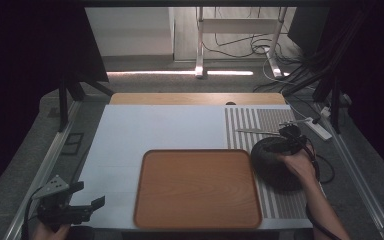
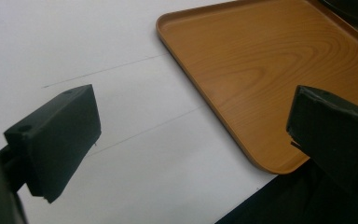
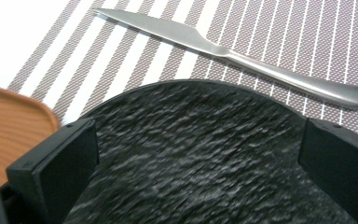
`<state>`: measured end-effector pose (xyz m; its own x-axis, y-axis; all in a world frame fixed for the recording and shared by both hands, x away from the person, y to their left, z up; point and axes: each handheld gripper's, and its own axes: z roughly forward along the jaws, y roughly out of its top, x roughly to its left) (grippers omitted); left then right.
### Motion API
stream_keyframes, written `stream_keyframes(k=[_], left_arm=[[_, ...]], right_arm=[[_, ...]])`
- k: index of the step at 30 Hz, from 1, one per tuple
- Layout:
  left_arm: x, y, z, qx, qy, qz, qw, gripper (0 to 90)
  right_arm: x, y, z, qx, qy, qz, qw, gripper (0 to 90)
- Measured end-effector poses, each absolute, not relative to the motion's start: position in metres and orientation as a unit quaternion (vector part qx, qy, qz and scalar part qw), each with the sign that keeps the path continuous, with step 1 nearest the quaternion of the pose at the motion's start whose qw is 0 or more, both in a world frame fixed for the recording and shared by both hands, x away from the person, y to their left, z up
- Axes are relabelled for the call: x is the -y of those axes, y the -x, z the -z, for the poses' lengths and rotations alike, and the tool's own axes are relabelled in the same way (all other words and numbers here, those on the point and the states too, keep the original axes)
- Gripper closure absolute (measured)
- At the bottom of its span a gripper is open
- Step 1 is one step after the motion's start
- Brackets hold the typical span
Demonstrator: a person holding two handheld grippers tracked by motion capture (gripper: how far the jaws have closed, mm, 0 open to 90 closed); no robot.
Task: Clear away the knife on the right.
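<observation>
- Your right gripper (image 1: 292, 137) stood over the far part of the round black plate with the rough, slate-like surface (image 1: 275, 162), on the striped grey-and-white placemat (image 1: 260, 122) at the table's right edge; your right hand (image 1: 300, 166) rested on the plate's near-right side.
- In the right gripper view, its jaws stood wide apart, one to either side of the plate (image 3: 196, 154), closed on nothing. Whether they touched the plate's surface could not be told.
- The slim silver table knife (image 3: 233, 56) lay just beyond the plate's far rim, apart from it, its long axis running roughly across the placemat (image 3: 303, 37).
- The empty rectangular wooden tray (image 1: 197, 189) lay just beside the plate, toward the table's near-middle; the plate's left rim seemed to meet the tray's right edge.
- Your left gripper (image 1: 80, 207) hung at the table's near-left corner, jaws wide apart and empty, the tray's corner (image 2: 265, 88) ahead of it.
- Judgement: the right gripper was far nearer the plate; any move of it would likely fall to that hand.
</observation>
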<state>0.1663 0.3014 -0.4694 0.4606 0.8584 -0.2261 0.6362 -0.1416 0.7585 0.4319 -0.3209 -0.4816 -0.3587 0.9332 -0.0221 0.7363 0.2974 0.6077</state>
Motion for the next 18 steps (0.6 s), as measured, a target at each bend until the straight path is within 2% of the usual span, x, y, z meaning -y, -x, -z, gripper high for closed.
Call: stream_keyframes(k=[6, 9, 13, 16, 18], left_arm=[[-0.301, -0.166, 0.469, -0.502, -0.744, -0.132, 0.421, 2.9], [-0.301, -0.166, 0.469, -0.502, -0.744, -0.132, 0.421, 2.9], [-0.302, -0.166, 0.469, -0.502, -0.744, -0.132, 0.421, 2.9], [-0.302, -0.166, 0.469, -0.502, -0.744, -0.132, 0.421, 2.8], [-0.302, -0.166, 0.469, -0.502, -0.744, -0.132, 0.421, 2.9]], right_arm=[[0.321, -0.442, 0.484, -0.786, -0.532, -0.247, 0.196, 0.0], [0.321, -0.445, 0.484, -0.793, -0.522, -0.239, 0.202, 4.4], [0.323, -0.450, 0.480, -0.795, -0.516, -0.242, 0.207, 16.2], [0.325, -0.454, 0.476, -0.791, -0.518, -0.251, 0.206, 29.1], [0.327, -0.458, 0.473, -0.793, -0.516, -0.255, 0.201, 41.8]])
